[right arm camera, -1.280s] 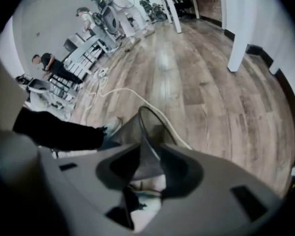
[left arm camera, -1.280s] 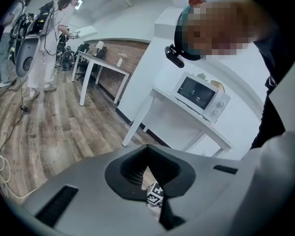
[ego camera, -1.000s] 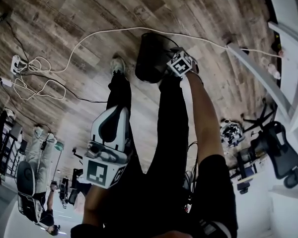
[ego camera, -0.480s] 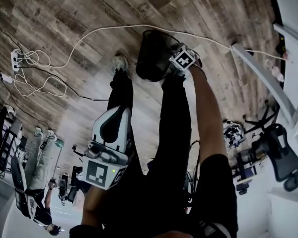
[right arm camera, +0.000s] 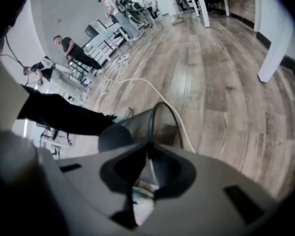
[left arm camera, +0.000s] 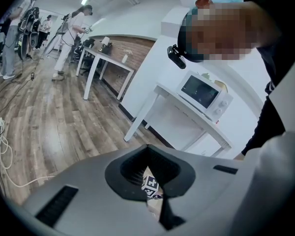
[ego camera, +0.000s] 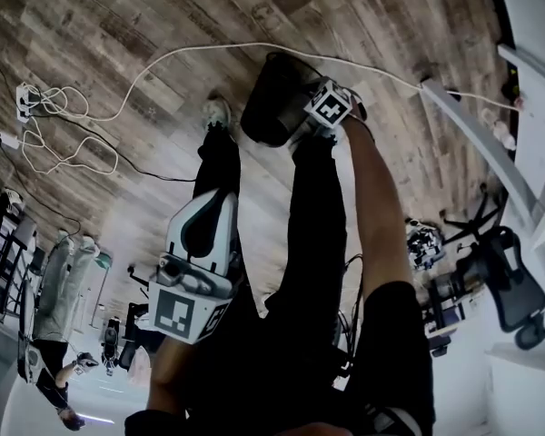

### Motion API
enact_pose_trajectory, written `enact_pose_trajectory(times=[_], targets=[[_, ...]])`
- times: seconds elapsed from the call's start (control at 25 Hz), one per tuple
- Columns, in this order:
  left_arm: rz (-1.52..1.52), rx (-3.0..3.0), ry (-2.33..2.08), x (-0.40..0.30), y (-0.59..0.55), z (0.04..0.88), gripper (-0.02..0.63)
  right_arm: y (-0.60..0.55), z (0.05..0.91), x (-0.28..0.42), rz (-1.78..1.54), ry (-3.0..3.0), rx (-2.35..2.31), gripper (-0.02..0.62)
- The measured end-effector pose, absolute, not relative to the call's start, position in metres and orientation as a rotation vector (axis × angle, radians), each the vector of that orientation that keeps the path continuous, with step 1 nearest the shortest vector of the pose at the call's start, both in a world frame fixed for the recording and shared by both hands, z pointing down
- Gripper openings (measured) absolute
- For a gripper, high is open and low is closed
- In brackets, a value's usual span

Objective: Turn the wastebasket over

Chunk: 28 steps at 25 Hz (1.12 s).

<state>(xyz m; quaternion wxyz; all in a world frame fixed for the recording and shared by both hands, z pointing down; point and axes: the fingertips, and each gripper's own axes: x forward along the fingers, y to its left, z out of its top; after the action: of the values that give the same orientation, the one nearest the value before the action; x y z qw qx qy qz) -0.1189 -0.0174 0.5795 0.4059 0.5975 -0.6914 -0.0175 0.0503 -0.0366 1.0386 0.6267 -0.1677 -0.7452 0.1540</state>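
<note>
The black mesh wastebasket [ego camera: 271,98] stands on the wood floor just beyond the person's feet; in the right gripper view it [right arm camera: 137,127] fills the middle, its round rim arching up. My right gripper [ego camera: 311,123] is at the basket's right rim, its marker cube on top. Its jaws are closing, and the thin rim runs between them, where the right gripper [right arm camera: 148,146] pinches it. My left gripper [ego camera: 220,196] hangs by the person's left thigh, well short of the basket. Seen from its own camera, the left gripper [left arm camera: 147,149] has its tips together with nothing between them.
A white cable [ego camera: 163,66] curves across the floor past the basket to a power strip and cable tangle [ego camera: 32,121]. A white table leg [ego camera: 472,125] and an office chair [ego camera: 504,280] stand at the right. The person's shoe [ego camera: 218,114] is beside the basket. People stand far off [left arm camera: 71,38].
My right gripper has rolled a little at the basket's rim and its jaws have come together on it. The basket leans slightly more to the left. The left gripper has stayed put.
</note>
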Motion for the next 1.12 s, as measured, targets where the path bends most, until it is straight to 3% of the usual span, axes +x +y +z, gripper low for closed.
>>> enact_pose_trajectory(times=[0.24,1.12], targets=[[-0.046,1.499,-1.750,-0.122,-0.014,0.578,0.035,-0.030,1.035,0.064,0.486,-1.663,-0.355,0.060],[-0.042,1.498,-1.794,-0.137,0.001,0.557,0.035,0.056,0.974,0.067,0.496,-1.618,-0.413,0.051]])
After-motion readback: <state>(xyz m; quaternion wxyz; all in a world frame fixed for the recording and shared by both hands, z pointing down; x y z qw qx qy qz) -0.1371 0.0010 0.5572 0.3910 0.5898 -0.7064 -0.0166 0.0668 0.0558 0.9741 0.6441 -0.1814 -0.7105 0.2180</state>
